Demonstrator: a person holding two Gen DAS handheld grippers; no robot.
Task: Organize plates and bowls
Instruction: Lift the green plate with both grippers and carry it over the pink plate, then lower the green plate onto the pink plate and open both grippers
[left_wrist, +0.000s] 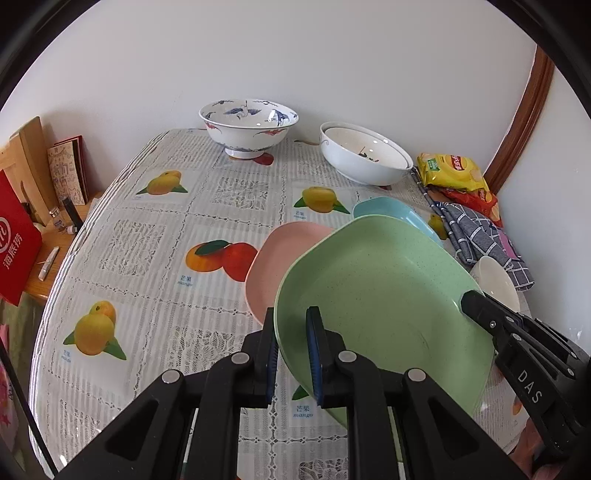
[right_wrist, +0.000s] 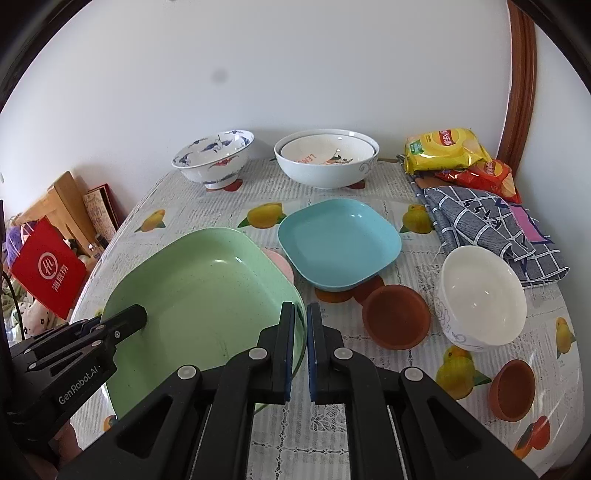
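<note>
While its near-left rim is clamped between the blue pads of the left gripper (left_wrist: 291, 354), the speckled light-green square plastic plate (left_wrist: 380, 295) is gripped on its right rim by the right gripper (right_wrist: 301, 350), whose jaws are closed on that edge. The green plate is held tilted above the fruit-printed tablecloth (left_wrist: 155, 236), partly over a pink square plastic plate (left_wrist: 280, 254) that lies flat on the cloth. Just beyond it, a light-blue square plastic plate (right_wrist: 340, 243) is seen resting on the cloth. Against the far wall, a footed white porcelain bowl painted with blue cranes (left_wrist: 248, 125) is placed at the left, and a wide white bowl with a smaller bowl nested inside (right_wrist: 327, 158) at the right. To the right, a small white bowl (right_wrist: 482, 299) is tipped on its side beside a shallow brown dish (right_wrist: 397, 317), with a second brown dish (right_wrist: 513, 389) nearer. A blue checked cloth (right_wrist: 491, 229) and yellow and red snack packets (right_wrist: 443, 149) are found at the far right.
</note>
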